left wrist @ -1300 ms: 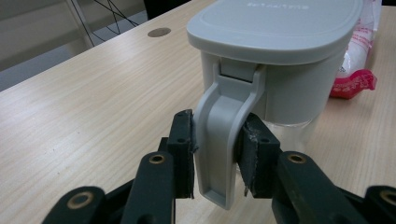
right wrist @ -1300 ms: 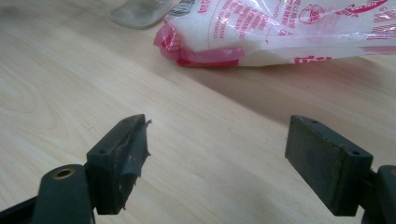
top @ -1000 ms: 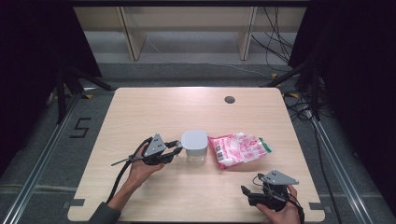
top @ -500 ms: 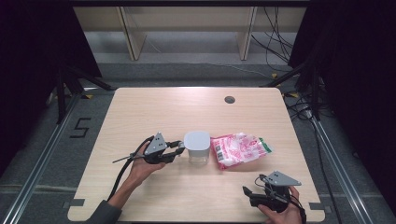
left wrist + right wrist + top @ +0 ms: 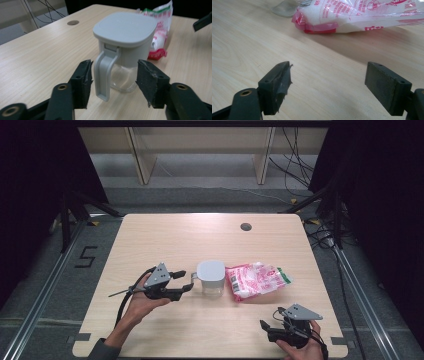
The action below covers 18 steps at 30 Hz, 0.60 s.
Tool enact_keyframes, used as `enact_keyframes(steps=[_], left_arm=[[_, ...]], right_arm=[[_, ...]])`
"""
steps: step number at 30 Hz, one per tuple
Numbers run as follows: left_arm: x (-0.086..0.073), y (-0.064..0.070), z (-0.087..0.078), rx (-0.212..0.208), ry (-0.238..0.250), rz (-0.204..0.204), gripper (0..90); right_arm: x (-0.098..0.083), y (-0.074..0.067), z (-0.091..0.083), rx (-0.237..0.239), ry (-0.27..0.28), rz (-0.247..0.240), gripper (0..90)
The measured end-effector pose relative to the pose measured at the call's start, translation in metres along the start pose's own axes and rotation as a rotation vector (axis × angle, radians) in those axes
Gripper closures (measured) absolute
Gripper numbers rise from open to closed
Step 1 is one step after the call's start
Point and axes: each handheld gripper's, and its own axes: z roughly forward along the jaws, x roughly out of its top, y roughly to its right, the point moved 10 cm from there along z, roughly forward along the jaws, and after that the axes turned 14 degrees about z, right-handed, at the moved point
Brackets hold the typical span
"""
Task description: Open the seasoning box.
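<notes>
A clear jug with a grey lid [image 5: 210,272] [image 5: 126,27] stands upright mid-table, its grey handle [image 5: 103,72] facing my left gripper [image 5: 185,281] [image 5: 115,66]. The jaws have just been opening. The handle hangs between them near the left pad [image 5: 85,80], with a gap on each side, so nothing is gripped. A pink and white plastic bag [image 5: 257,280] [image 5: 160,30] [image 5: 362,15] lies against the jug's right side. My right gripper [image 5: 265,329] [image 5: 328,72] rests low near the table's front right edge, open and empty, pointing toward the bag.
The wooden table [image 5: 200,240] has a dark round cable hole [image 5: 245,226] at the back right. Past the far edge are shelf legs and loose cables on the floor. A person's hands hold both grippers from the near side.
The left gripper's jaws have spread apart off the jug's handle and the hand has drawn back slightly to the left. The right gripper has stayed put.
</notes>
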Motion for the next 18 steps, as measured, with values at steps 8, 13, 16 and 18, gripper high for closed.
enact_keyframes(steps=[8,13,16,18], left_arm=[[0.016,-0.006,-0.008,0.019,0.036,0.009,85.3],[0.031,-0.005,-0.005,0.043,0.049,-0.007,89.3],[0.036,-0.004,-0.003,0.039,0.053,-0.02,89.3],[0.042,-0.007,0.001,0.041,0.067,0.015,89.3]], right_arm=[[0.0,0.0,0.001,0.0,0.001,0.005,21.6],[-0.001,-0.003,0.001,-0.011,-0.015,0.002,21.6],[0.0,-0.005,0.002,-0.002,-0.005,-0.014,21.7],[0.003,-0.003,0.002,-0.011,0.013,-0.03,21.7]])
